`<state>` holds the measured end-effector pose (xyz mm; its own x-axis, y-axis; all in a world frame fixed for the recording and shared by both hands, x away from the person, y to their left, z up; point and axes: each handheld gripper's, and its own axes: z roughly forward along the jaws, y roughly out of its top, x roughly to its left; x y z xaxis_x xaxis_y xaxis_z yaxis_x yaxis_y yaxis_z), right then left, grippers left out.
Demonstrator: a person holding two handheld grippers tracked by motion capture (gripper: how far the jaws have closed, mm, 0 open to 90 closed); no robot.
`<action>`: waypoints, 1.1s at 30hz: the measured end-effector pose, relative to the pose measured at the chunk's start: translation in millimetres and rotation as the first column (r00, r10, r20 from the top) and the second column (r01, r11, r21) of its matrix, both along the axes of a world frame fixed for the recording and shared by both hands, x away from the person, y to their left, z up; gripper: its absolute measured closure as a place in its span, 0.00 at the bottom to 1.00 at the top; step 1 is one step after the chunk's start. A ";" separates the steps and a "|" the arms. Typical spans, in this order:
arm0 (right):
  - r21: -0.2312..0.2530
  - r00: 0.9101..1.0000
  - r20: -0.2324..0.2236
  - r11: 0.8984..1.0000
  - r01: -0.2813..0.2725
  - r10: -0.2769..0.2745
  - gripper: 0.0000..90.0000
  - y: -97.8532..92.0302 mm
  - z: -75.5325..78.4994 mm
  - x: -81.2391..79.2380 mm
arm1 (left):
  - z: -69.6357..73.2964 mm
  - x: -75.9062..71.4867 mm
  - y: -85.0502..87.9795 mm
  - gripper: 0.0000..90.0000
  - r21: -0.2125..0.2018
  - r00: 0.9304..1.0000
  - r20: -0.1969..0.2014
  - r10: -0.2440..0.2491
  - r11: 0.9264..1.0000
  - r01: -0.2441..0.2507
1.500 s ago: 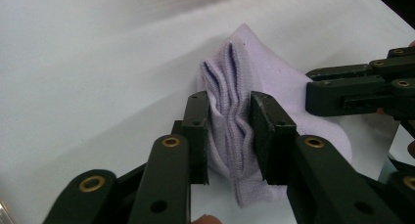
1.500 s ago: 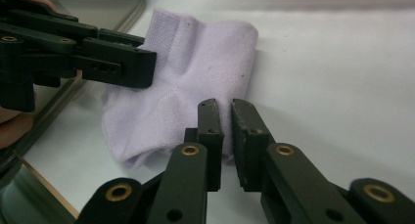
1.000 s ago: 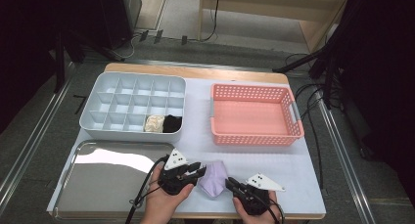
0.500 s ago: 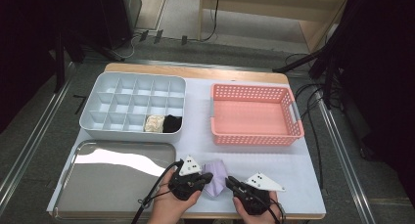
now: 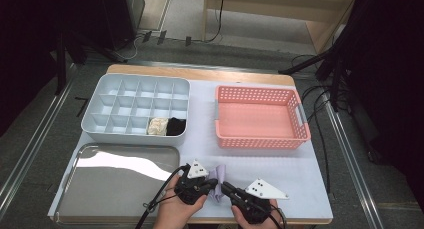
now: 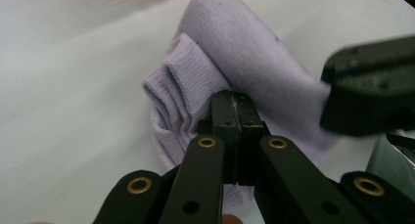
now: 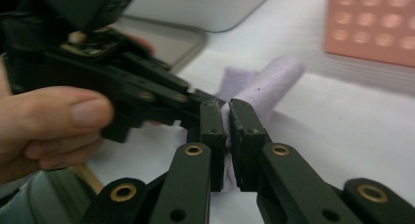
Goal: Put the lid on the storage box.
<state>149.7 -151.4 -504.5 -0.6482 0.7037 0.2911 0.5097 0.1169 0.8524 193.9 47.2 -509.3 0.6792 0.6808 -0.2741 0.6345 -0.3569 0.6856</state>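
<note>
Left gripper (image 6: 234,104) and right gripper (image 7: 226,117) each pinch the lilac sock (image 6: 244,53); jaws nearly together.

left gripper (image 6: 234,99) jaws clamped; right gripper (image 7: 226,111) pinched, tips meeting

A wooden-edged table (image 5: 200,73) stands on grey floor (image 5: 30,139); dark surroundings.

We note both grippers are matte black: the left gripper (image 5: 212,185) and right gripper (image 5: 226,187) each carry a grey three-cornered plate with dark dots, brass-ringed pivot screws on the linkage arms, and trailing black cables.
</note>
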 end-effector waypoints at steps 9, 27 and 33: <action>-0.036 0.998 0.010 0.998 -0.057 0.058 0.95 18.7 -8.6 -3.7 | -0.8 2.5 3.5 1.00 -0.017 1.000 -0.028 0.000 1.000 -0.001; -0.087 0.998 0.017 0.995 -0.054 0.056 0.96 32.1 -20.1 -6.4 | 8.6 8.9 24.4 0.95 -0.113 0.997 -0.053 0.057 0.992 -0.062; -0.088 0.998 0.020 0.995 -0.053 0.055 0.96 35.1 -21.9 -6.5 | 7.7 11.2 24.7 0.98 -0.087 0.995 -0.014 0.097 0.991 -0.097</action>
